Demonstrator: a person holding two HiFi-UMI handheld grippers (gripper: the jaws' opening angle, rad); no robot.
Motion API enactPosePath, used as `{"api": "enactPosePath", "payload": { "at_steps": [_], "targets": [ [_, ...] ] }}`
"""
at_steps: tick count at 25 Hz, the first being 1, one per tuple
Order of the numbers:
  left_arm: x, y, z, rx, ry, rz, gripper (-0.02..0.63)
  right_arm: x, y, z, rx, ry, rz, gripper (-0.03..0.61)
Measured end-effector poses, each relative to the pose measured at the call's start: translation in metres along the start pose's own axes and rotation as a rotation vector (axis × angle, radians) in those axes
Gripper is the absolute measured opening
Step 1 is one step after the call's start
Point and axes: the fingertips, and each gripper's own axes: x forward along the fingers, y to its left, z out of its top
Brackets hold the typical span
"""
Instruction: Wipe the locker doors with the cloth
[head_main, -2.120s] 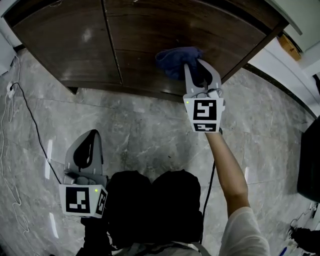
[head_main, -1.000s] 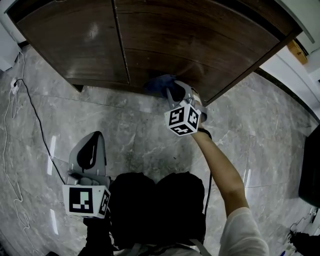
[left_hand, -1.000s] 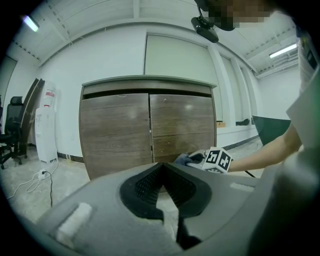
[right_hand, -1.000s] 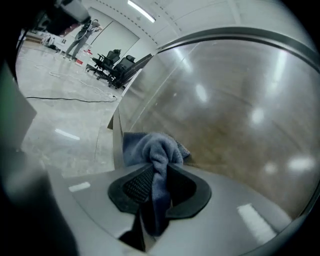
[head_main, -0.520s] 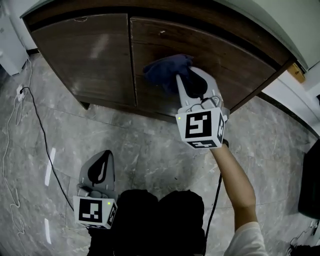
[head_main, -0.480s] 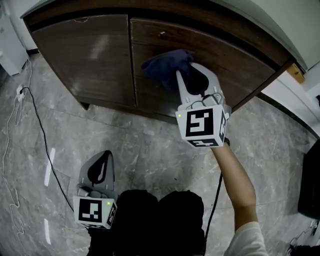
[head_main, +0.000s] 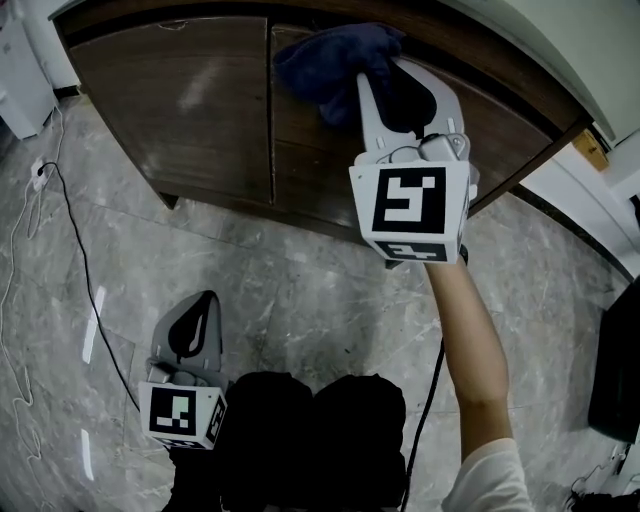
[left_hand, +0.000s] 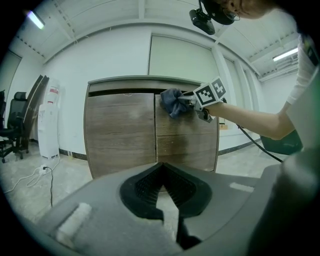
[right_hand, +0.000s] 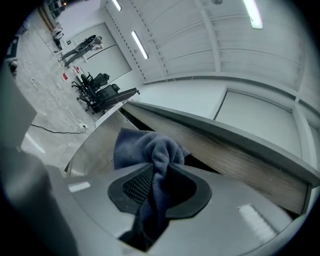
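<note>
Left gripper (head_main: 200, 316): low at left, over grey marble floor (head_main: 300, 290), well apart from locker. Jaws together, nothing between them.

Left locker door (head_main: 170, 100): just left of cloth, across centre seam.

Blue cloth (head_main: 325, 60): bunched ahead of jaw tips, against upper part of right locker door (head_main: 320, 170), near top edge beside seam. Tail of cloth runs back between jaws.

Right gripper (head_main: 392, 70): raised at right door, jaws clamped on cloth. Person's forearm (head_main: 465, 330) behind it.
</note>
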Motion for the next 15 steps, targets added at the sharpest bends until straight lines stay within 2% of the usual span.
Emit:
{"api": "enactPosePath", "payload": {
  "at_steps": [4, 8, 15],
  "targets": [
    [-0.002, 0.004, -0.006, -0.006, 0.008, 0.005, 0.003, 0.001, 0.022, -0.013, -0.017, 0.009, -0.003, 0.081],
    [-0.002, 0.008, -0.012, -0.011, 0.013, 0.013, 0.003, -0.001, 0.057, -0.047, -0.003, 0.067, 0.017, 0.081],
    [-0.003, 0.018, -0.022, -0.018, 0.028, 0.031, 0.002, -0.001, 0.149, -0.116, -0.032, 0.164, 0.127, 0.081]
  ]
}}
